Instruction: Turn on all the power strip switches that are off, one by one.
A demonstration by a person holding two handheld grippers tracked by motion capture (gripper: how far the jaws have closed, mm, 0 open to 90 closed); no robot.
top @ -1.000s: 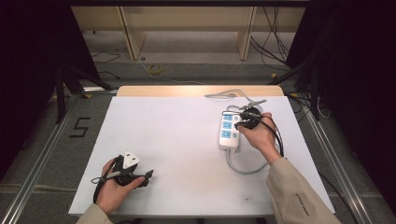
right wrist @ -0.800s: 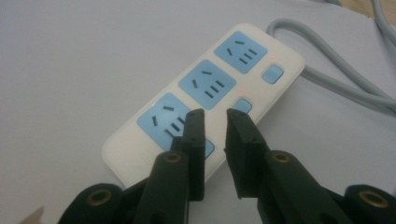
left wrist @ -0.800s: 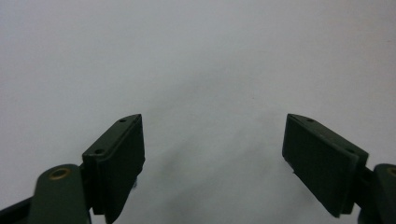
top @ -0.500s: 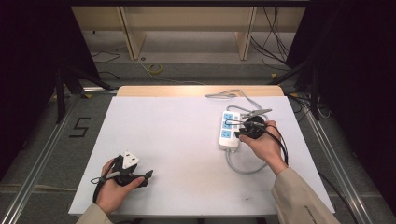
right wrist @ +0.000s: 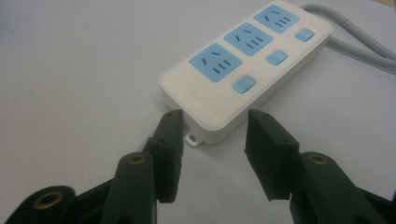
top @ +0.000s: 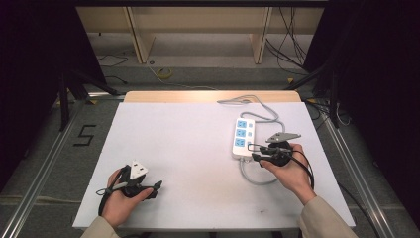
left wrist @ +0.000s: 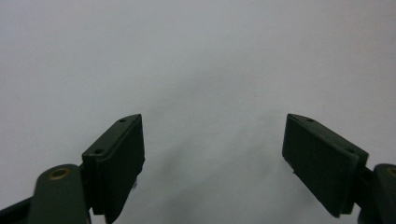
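Note:
A white power strip [top: 242,135] with three blue sockets and three blue switches lies at the right of the white table [top: 188,134]. Its grey cable [top: 256,179] loops around the near end and runs off the far edge. My right gripper [top: 254,151] is open at the strip's near end. In the right gripper view the power strip [right wrist: 243,70] points away, and the right gripper [right wrist: 215,117] has its jaws on either side of the near corner, apart from it. My left gripper [top: 157,187] rests at the front left, and in its own view the left gripper [left wrist: 212,119] stands wide open over bare tabletop.
A wooden strip [top: 208,96] borders the table's far edge. Beyond it are shelving legs and loose cables on the floor [top: 163,73]. A "5" marking [top: 85,135] is on the floor at the left. Metal rails run along both sides of the table.
My right gripper has drawn back from over the strip's middle toward its near end. The left gripper has stayed where it was.

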